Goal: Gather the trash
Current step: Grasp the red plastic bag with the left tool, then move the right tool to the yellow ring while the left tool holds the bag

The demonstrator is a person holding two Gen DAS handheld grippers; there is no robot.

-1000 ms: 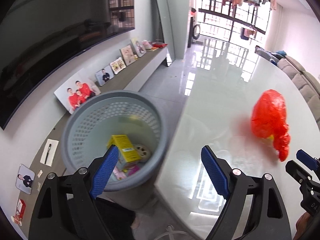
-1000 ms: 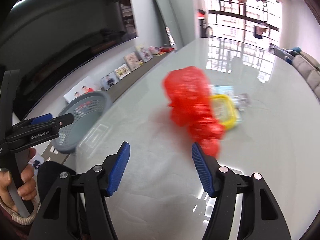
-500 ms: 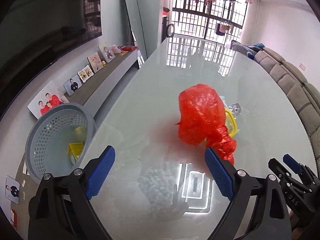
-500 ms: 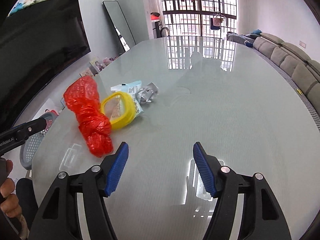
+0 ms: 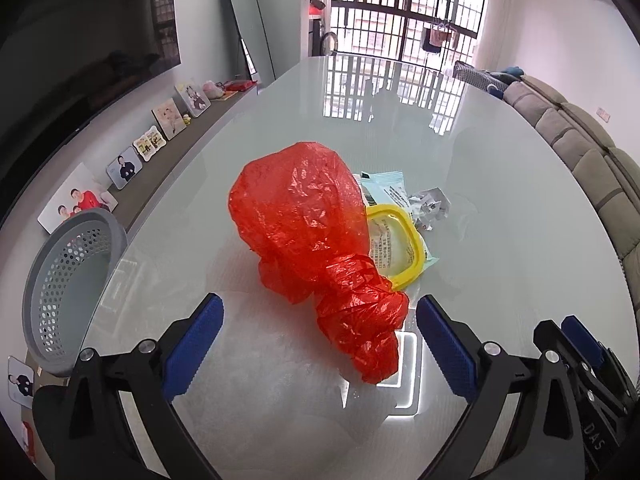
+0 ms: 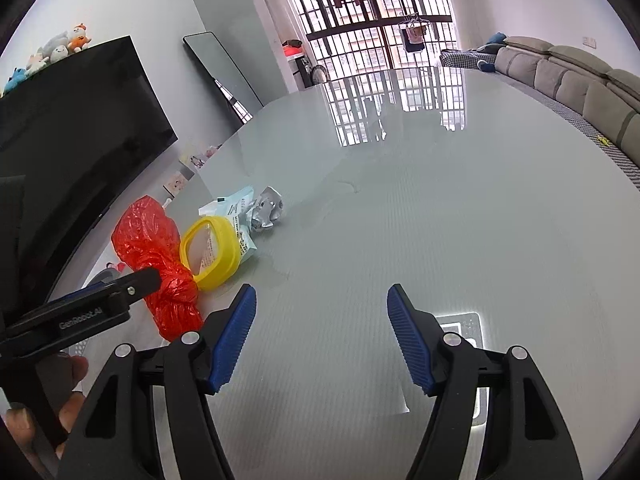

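The left gripper [image 5: 318,350] has just been spreading its jaws and now stands wide apart, with the knotted tail of the red plastic bag [image 5: 308,236] lying in the gap, the blue pads not yet on it. The right gripper [image 6: 322,338] hangs half open over bare glass table [image 6: 460,220], holding nothing.

From where I stand, the risk is that thin film: a pinch on the tail alone could slip or tear. Dragging the bag might also snag the yellow lid [image 5: 400,250] touching its far side, or nudge the printed wrapper [image 5: 386,192] and the crumpled foil [image 5: 430,208] beyond it. The grey perforated bin [image 5: 64,280] sits off the table edge to the left, so a loose grip could drop the bag short.

Readable writing: "GenRobot.AI" on the left gripper's arm, part of "DAS" on the right one's; the wrapper's print is too small.
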